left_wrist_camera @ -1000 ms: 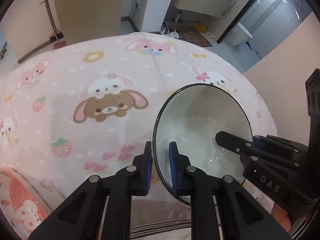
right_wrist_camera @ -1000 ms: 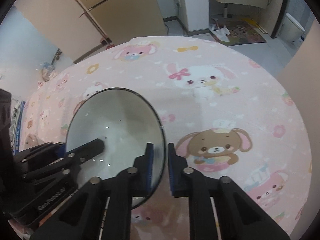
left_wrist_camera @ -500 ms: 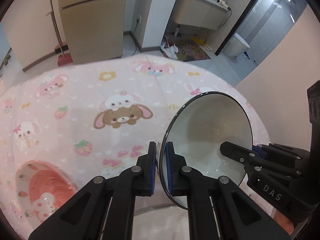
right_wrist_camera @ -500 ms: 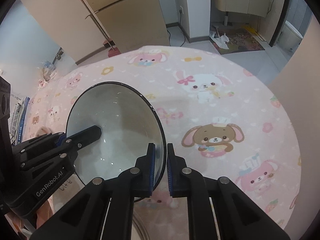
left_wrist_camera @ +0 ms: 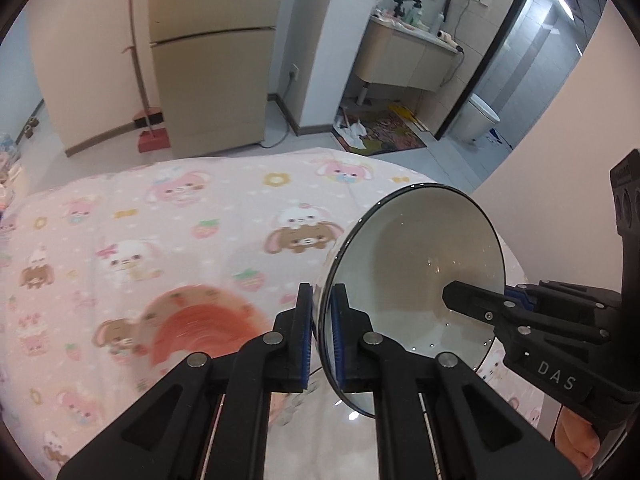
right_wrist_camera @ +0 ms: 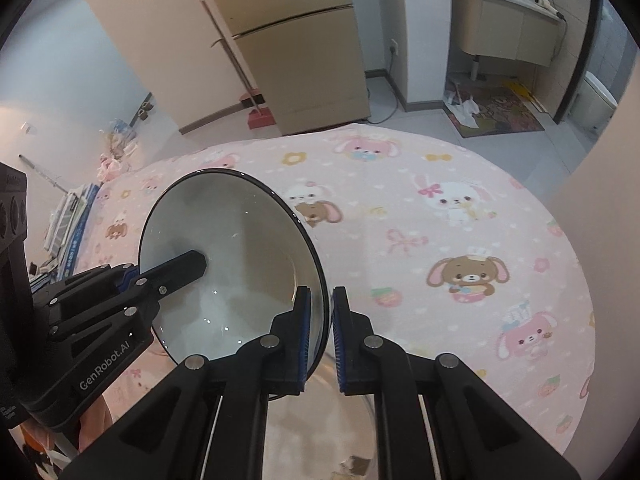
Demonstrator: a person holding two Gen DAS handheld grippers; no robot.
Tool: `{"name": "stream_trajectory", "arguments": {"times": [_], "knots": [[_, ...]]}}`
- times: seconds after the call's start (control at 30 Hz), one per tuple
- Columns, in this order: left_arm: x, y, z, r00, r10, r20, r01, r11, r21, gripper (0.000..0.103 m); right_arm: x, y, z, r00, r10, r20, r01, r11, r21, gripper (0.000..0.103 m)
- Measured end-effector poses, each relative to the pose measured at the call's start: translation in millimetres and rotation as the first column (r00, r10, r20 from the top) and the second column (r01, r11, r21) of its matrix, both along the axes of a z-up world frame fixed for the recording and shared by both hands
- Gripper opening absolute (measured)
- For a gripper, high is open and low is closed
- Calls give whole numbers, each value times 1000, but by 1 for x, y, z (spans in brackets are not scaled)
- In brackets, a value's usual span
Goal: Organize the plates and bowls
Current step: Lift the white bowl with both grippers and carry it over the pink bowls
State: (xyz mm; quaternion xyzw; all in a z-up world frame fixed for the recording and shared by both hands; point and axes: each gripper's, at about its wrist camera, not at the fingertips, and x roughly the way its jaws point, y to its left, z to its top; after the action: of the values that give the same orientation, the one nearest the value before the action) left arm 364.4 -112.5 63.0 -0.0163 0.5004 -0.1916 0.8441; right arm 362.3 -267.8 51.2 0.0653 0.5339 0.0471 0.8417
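Observation:
A white bowl with a thin black rim [left_wrist_camera: 416, 264] hangs in the air above the round table, held by both grippers on opposite sides of its rim. My left gripper [left_wrist_camera: 321, 336] is shut on its left edge; it also shows in the right wrist view [right_wrist_camera: 168, 270]. My right gripper [right_wrist_camera: 321, 336] is shut on its right edge; it also shows in the left wrist view [left_wrist_camera: 472, 304]. The bowl also shows in the right wrist view [right_wrist_camera: 236, 256]. A pink patterned plate [left_wrist_camera: 192, 328] lies blurred on the tablecloth, below and left of the bowl.
The round table wears a pink cartoon-animal cloth [right_wrist_camera: 460, 240]. A clear glass dish [left_wrist_camera: 344, 432] sits near the front edge beneath the bowl. Beyond the table stand a beige fridge [right_wrist_camera: 292, 40], a broom with red dustpan [left_wrist_camera: 150, 136] and a bathroom doorway [left_wrist_camera: 480, 80].
Both grippers have lifted the bowl higher off the table and tilted it up. The pink plate has come further into the left wrist view.

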Motion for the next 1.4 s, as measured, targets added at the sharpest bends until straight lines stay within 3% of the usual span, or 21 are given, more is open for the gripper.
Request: {"name": "stream_trajectory", "arguments": {"times": [0.23,0.6,1.4], "knots": [[-13,52,9,998,64,21,-64,998,16,7,-8,61,7,997,79,6,-79,997,-17,12],[-26,102,-20,994,106,-5,-105,992,68,6,-9,120,-19,989,138,-56,-139,990,-14,12],[-11,114,-36,991,133,-22,-131,990,60,6,19,126,-46,990,108,-93,-107,994,13,12]]}}
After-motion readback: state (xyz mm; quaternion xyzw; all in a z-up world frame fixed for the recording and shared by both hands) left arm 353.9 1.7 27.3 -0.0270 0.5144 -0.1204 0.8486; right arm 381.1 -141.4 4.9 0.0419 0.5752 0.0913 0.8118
